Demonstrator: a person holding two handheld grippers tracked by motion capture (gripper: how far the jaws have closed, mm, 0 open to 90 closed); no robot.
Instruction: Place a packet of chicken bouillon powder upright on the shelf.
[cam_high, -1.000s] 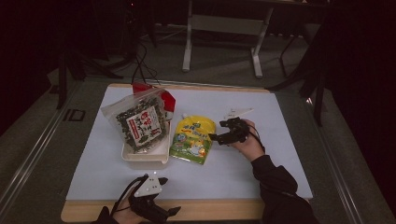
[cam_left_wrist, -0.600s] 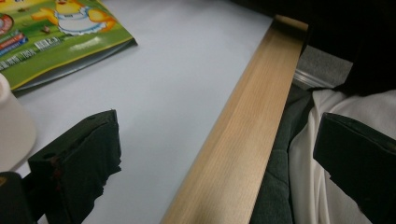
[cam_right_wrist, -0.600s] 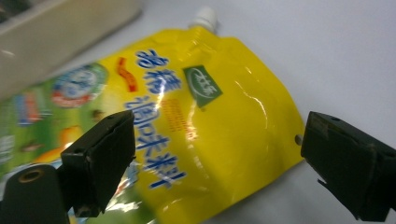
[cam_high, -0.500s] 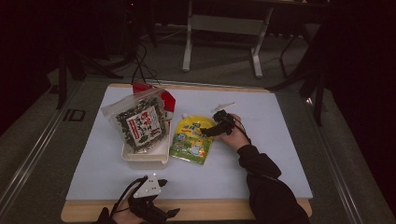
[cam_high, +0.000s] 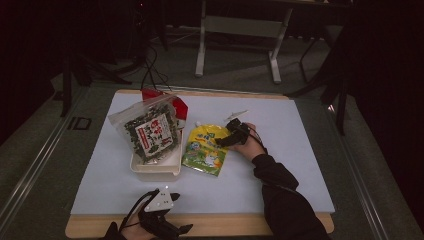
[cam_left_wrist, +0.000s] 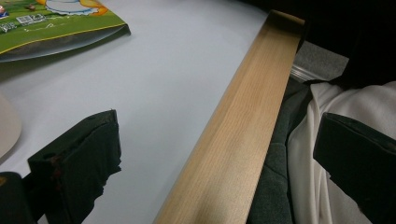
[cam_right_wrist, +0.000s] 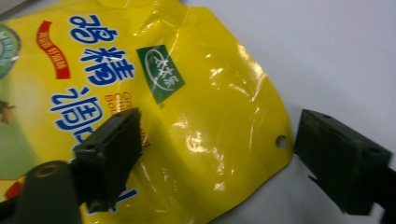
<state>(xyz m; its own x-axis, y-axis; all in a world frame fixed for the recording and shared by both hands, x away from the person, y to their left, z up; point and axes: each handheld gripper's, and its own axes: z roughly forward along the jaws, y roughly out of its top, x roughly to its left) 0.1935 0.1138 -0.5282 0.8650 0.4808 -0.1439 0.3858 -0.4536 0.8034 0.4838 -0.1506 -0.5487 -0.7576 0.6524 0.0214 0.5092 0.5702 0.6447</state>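
1. The right gripper (cam_high: 223, 141) hovers over the top corner of the yellow pouch (cam_high: 206, 149), its black jaws spread wide; in the right gripper view (cam_right_wrist: 217, 154) one jaw sits above the printed face and the other over the bare mat past the pouch's edge, so nothing is clamped.
2. The yellow pouch (cam_right_wrist: 154, 102) is a glossy, crinkled plastic bag with rounded corners, blue lettering, a small green badge and a punched hole near its edge. It lies flat on the pale mat (cam_high: 280, 150), just beside the white tray (cam_high: 155, 169) and about mid-table.
3. The white tray is a shallow, rounded-corner dish of smooth plastic. A clear zip bag of dark seaweed (cam_high: 149, 131) with a red-and-white label leans across it, and a red packet (cam_high: 179, 106) peeks out behind.
4. The left gripper (cam_high: 172, 231) rests at the near edge of the table, a grey three-cornered plate on top. In the left gripper view (cam_left_wrist: 219, 158) its matte black jaws stand well apart, holding nothing, straddling the smooth light-wood rim (cam_left_wrist: 238, 135) of the table.
5. The mat is smooth and pale blue-white, without folds.
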